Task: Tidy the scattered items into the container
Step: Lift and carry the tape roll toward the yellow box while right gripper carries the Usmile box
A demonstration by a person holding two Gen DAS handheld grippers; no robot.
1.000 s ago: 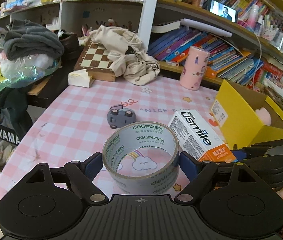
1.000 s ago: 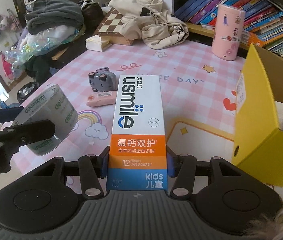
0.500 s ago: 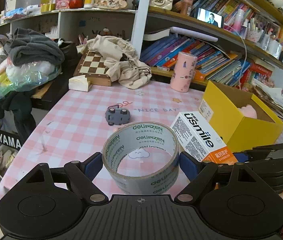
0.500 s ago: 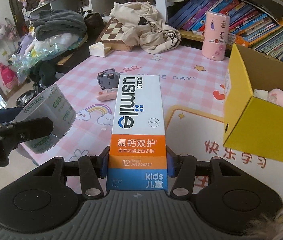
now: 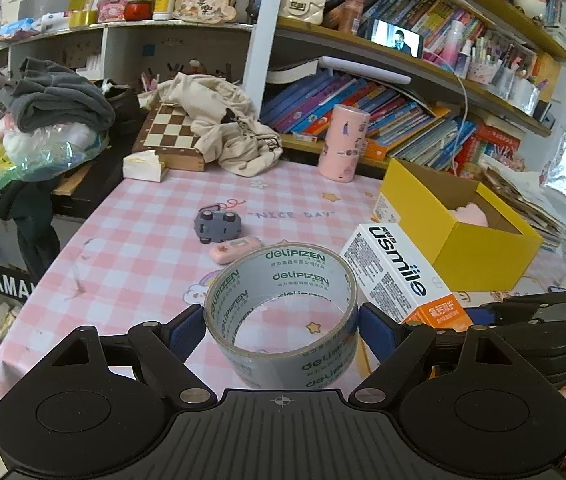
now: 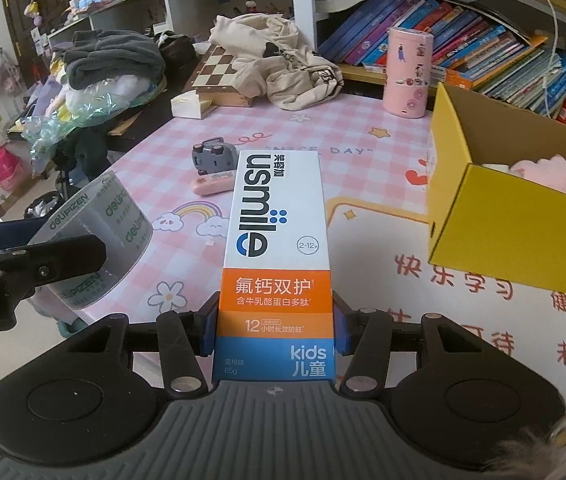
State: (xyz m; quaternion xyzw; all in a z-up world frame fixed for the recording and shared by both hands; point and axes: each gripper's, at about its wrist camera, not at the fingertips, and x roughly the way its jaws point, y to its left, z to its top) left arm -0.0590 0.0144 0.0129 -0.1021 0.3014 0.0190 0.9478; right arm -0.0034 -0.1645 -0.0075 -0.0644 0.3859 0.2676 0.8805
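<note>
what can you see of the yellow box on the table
The yellow box is open-topped cardboard, glossy yellow outside and plain brown inside, with a small printed label on one end wall. It stands upright on the pink checked tablecloth, right of the toothpaste carton. A pink plush item already lies inside. Neither gripper touches it.

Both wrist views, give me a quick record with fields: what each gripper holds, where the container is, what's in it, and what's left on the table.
left gripper: shut on tape roll
right gripper: shut on toothpaste box
container: yellow box, open, right side of the pink checked table
in container: pink plush item
loose on table: grey toy car, small pink case
</note>
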